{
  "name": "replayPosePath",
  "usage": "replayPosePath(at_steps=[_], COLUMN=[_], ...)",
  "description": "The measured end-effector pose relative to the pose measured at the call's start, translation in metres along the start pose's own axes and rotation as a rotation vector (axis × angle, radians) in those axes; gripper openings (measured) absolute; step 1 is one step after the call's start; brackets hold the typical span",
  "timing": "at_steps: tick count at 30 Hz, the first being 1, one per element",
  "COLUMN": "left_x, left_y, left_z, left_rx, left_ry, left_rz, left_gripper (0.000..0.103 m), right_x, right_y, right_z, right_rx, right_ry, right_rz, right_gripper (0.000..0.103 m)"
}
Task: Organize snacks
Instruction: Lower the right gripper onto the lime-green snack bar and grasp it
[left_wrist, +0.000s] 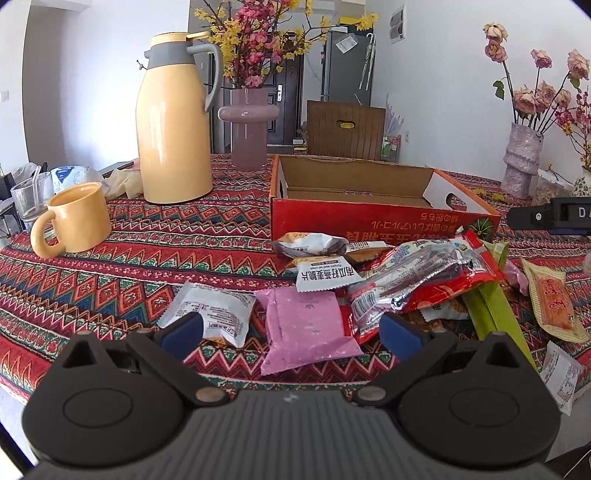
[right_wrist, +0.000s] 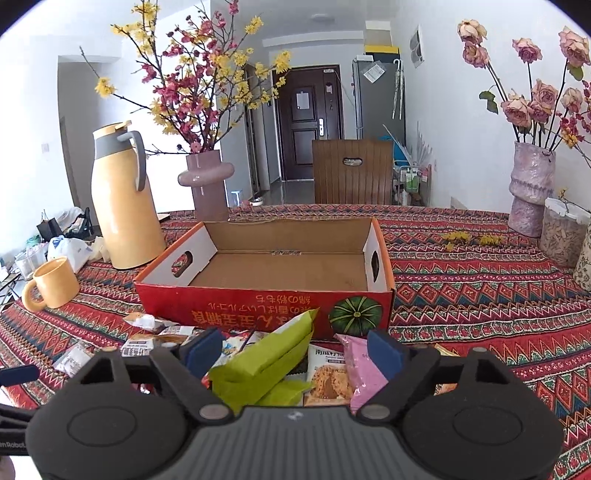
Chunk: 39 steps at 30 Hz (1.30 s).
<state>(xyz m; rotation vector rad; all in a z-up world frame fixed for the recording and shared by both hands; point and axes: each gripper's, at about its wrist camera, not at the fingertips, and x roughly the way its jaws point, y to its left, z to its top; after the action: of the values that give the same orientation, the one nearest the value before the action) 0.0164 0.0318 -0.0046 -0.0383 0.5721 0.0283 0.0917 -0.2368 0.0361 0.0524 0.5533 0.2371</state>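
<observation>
Lighting: we note bright, even daylight, soft shadows, sheen on the thermos (left_wrist: 173, 122); fisheye bending and dark corners at edges.

The red cardboard box (right_wrist: 266, 299) carries yellow East Asian lettering upside down on its near wall, beside a picture of a green pumpkin (right_wrist: 355, 314); in the left wrist view the same lettering shows on the box wall. Just in front of the box, a white snack packet (left_wrist: 327, 277) bears bold black Chinese characters, also upside down, with a small line above them too fine to read. To the right of the box, a black device (left_wrist: 554, 214) shows a white letter "D". An orange packet (left_wrist: 554, 302) has red ornamental characters
</observation>
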Motion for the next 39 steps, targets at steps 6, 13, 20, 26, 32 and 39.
replayPosePath(at_steps=[6,13,20,26,32,39], left_x=[0.008,0.019,0.029,0.033,0.035,0.036], left_y=[0.011,0.023,0.028,0.032,0.032,0.033], left_z=[0.005,0.013,0.012,0.011,0.011,0.010], left_rx=[-0.023,-0.042,-0.061,-0.073,-0.077,-0.082], left_ry=[0.005,0.006,0.028,0.039,0.047,0.051], left_rz=[0.006,0.005,0.002,0.003,0.002,0.005], left_gripper=[0.103,0.103,0.103,0.103,0.103,0.103], right_x=[0.038,0.059,0.068,0.071,0.075,0.084], right_y=[0.000,-0.008,-0.008,-0.008,-0.010,-0.010], right_z=[0.013,0.016,0.018,0.017,0.017,0.018], right_rx=[0.024,0.097,0.122,0.129,0.144,0.164], right_ry=[0.120,0.208,0.252,0.265,0.276,0.305], right_rz=[-0.010,0.016,0.039,0.039,0.046,0.064], right_gripper=[0.074,0.067,0.058,0.057,0.055,0.050])
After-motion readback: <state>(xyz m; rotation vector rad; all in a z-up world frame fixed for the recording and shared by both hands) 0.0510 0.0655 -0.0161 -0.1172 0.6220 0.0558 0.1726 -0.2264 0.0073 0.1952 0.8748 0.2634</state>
